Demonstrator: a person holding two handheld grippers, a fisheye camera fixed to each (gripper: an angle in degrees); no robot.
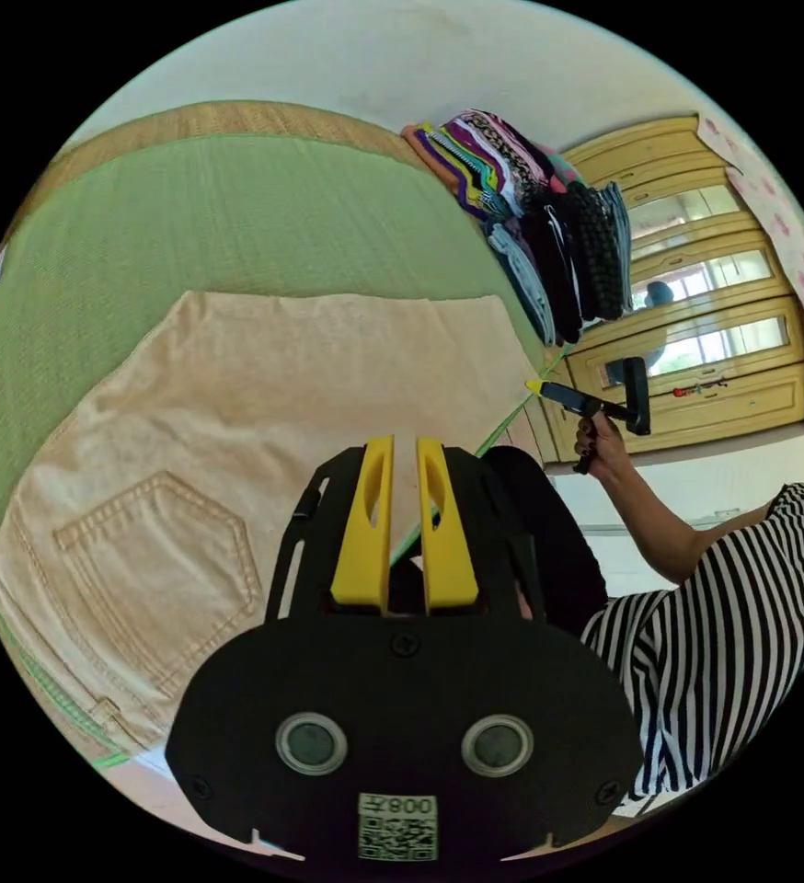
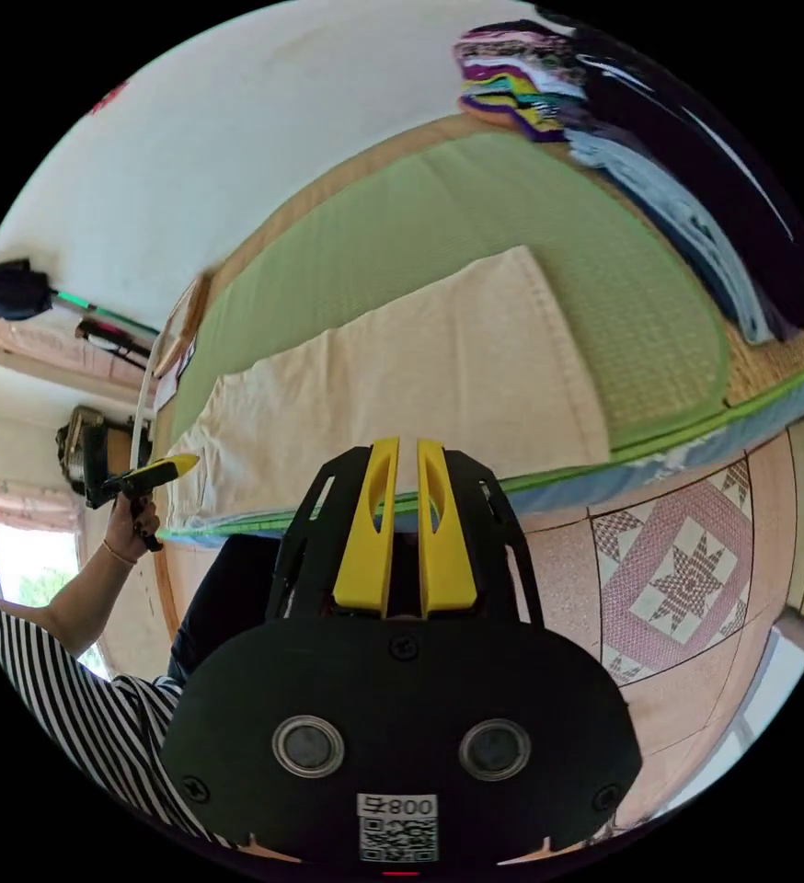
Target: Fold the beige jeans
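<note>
In the left gripper view, the beige jeans (image 1: 264,423) lie folded flat on a green mat (image 1: 190,212), back pocket up. The left hand-held gripper (image 1: 405,451) hovers over them, jaws slightly apart, empty. A stack of folded clothes (image 1: 531,230) sits beyond.

In the right gripper view, the right hand-held gripper (image 2: 407,451) hangs above the mat's edge, jaws a little parted, gripping nothing.
</note>
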